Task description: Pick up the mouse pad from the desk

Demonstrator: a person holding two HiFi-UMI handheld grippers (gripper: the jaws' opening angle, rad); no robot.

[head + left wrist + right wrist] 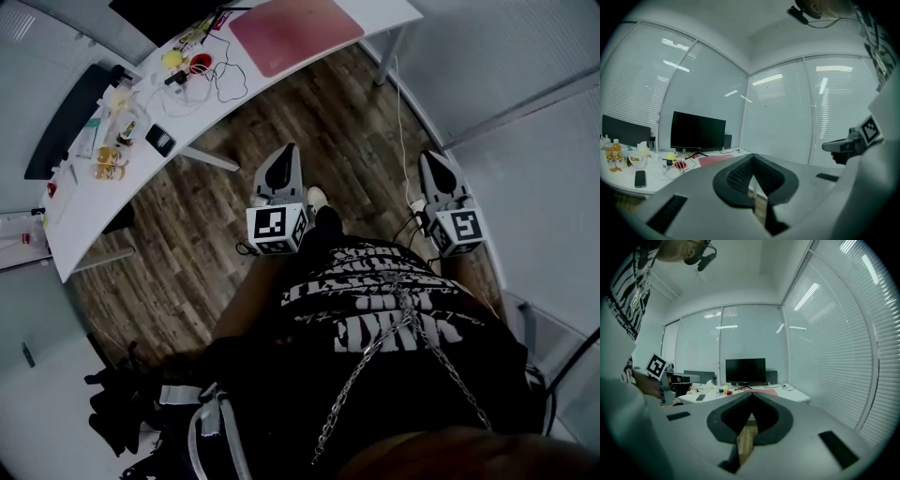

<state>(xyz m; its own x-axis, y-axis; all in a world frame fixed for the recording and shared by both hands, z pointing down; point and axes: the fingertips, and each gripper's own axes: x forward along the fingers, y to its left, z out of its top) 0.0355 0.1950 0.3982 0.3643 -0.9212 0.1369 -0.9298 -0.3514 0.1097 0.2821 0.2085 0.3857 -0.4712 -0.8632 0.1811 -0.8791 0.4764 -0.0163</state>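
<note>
Your head camera looks steeply down over your body (394,319) to the floor (309,122), with the desk (89,211) far at the top. Both gripper views look almost level toward this same desk and its monitor (746,370), from some distance.

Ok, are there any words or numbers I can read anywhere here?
No text here reads clearly.
Shirt print: white letters, too warped to read.
Marker cubes: black square patterns, no words.
Bottle labels: too small.
</note>
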